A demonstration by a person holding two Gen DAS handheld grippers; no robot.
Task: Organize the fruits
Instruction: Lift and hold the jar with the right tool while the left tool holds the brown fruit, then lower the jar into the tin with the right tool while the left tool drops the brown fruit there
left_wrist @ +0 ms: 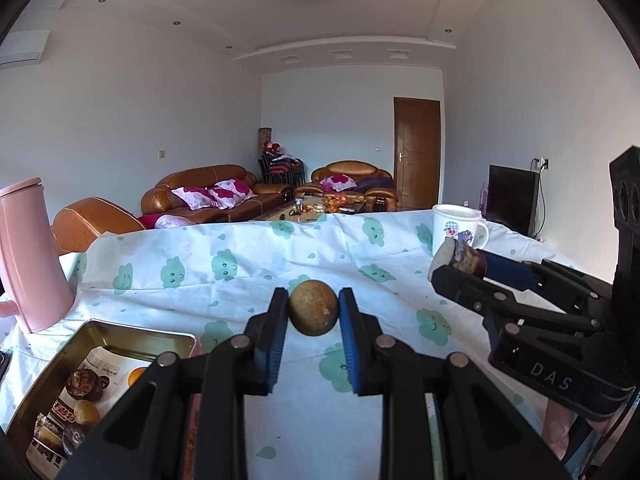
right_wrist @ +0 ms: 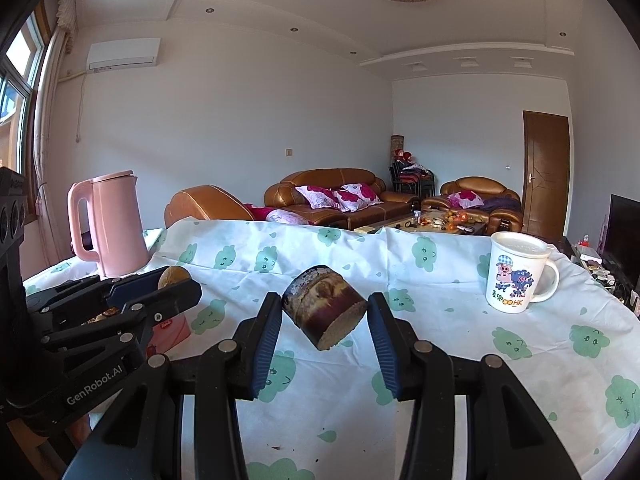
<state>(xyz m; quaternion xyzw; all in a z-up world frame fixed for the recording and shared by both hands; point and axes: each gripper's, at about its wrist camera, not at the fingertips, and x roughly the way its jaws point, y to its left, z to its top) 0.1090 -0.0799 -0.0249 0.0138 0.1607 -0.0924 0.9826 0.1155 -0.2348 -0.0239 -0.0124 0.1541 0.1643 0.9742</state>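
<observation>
My left gripper (left_wrist: 314, 312) is shut on a small round brown fruit (left_wrist: 313, 307), held above the table's cloud-print cloth (left_wrist: 224, 276). My right gripper (right_wrist: 325, 314) is shut on a short dark purple-brown chunk with a pale cut face (right_wrist: 325, 312), tilted between the blue pads. The right gripper and its chunk (left_wrist: 458, 260) also show at the right of the left wrist view. In the right wrist view the left gripper (right_wrist: 176, 284) sits at the left with its round fruit (right_wrist: 173, 276). A metal tin (left_wrist: 52, 384) at lower left holds several fruits on printed paper.
A pink kettle (right_wrist: 110, 224) stands at the table's far left. A white cartoon mug (right_wrist: 516, 272) stands at the far right. A pink box (right_wrist: 170, 330) lies beside the tin. Sofas and a coffee table fill the room beyond the table's far edge.
</observation>
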